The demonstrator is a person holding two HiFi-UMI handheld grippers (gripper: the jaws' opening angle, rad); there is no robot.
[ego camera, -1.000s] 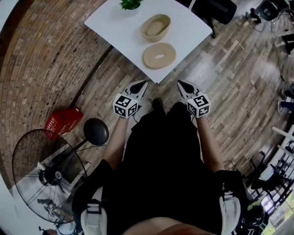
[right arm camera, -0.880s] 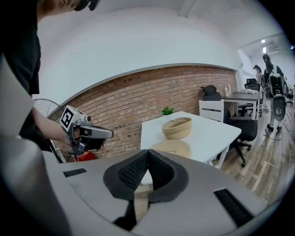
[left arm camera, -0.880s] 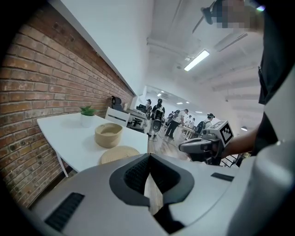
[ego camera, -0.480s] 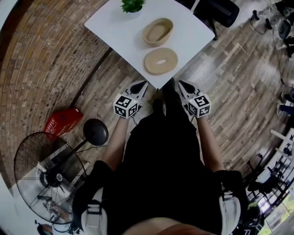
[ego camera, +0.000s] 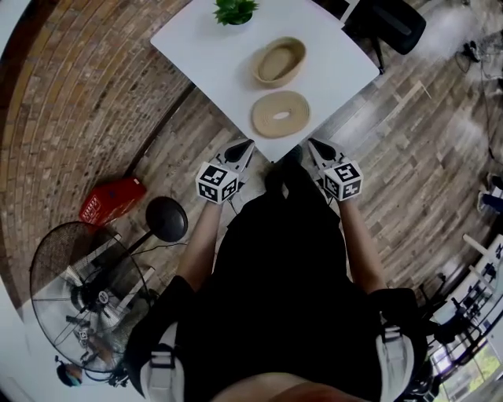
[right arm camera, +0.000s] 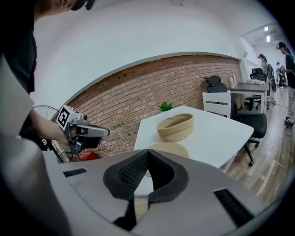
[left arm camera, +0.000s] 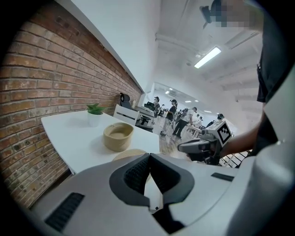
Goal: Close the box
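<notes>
An oval woven box (ego camera: 279,62) stands open on the white table (ego camera: 212,47), and its flat oval lid (ego camera: 280,114) lies beside it near the table's front corner. Both grippers hang in front of me, short of the table's edge. The left gripper (ego camera: 240,149) is shut with nothing in it, and so is the right gripper (ego camera: 314,148). In the left gripper view the box (left arm camera: 118,136) and the lid (left arm camera: 131,154) lie beyond the shut left gripper (left arm camera: 150,156). The right gripper view shows the box (right arm camera: 175,127) and lid (right arm camera: 170,150) past the shut right gripper (right arm camera: 147,153).
A small potted plant (ego camera: 235,11) sits at the table's far edge. On the wooden floor to my left are a red crate (ego camera: 112,199), a round black base (ego camera: 166,219) and a standing fan (ego camera: 86,294). A black office chair (ego camera: 389,23) is behind the table.
The table, box and lid have come slightly nearer and shifted right in the head view. Both grippers stay shut, side by side.
</notes>
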